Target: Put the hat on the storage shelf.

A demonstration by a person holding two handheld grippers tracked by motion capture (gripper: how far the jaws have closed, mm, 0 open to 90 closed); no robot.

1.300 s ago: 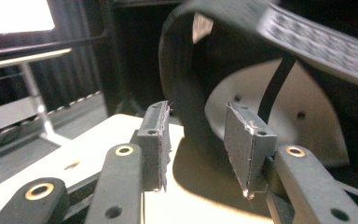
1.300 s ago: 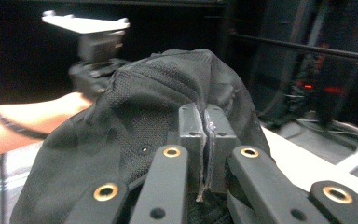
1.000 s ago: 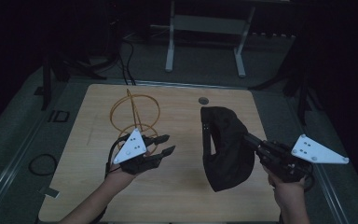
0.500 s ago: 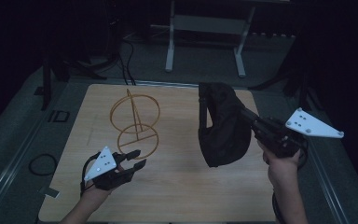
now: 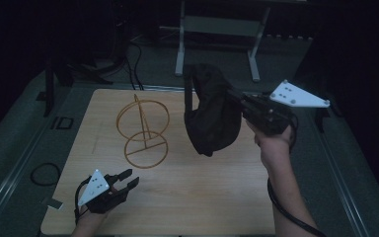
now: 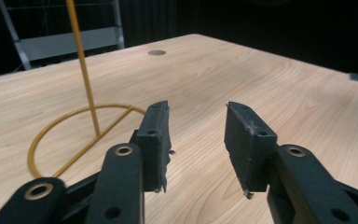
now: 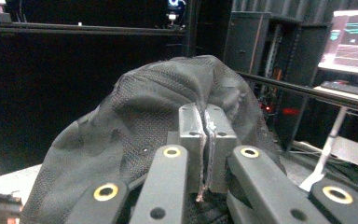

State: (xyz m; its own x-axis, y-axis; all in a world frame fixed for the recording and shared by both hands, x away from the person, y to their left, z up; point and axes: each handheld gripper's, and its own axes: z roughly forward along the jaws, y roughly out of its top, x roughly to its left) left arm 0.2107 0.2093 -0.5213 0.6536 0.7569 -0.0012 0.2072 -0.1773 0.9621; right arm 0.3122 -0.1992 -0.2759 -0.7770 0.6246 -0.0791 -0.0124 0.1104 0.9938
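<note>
The right gripper (image 5: 237, 98) is holding the black mesh cap (image 5: 211, 113) clamped aloft at 3 o'clock of the gold wire stand (image 5: 143, 131), hanging pending, while the left gripper (image 5: 127, 178) is idling with fingers released.

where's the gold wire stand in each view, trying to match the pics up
High view: the gold wire stand stands upright left of centre on the table, left of the hanging black cap.
Left gripper view: its base ring and rod sit at left, beyond the open left gripper.
Right gripper view: not in it.
Shared landmark: the round hole in the tabletop, at the far edge in the left gripper view.
</note>
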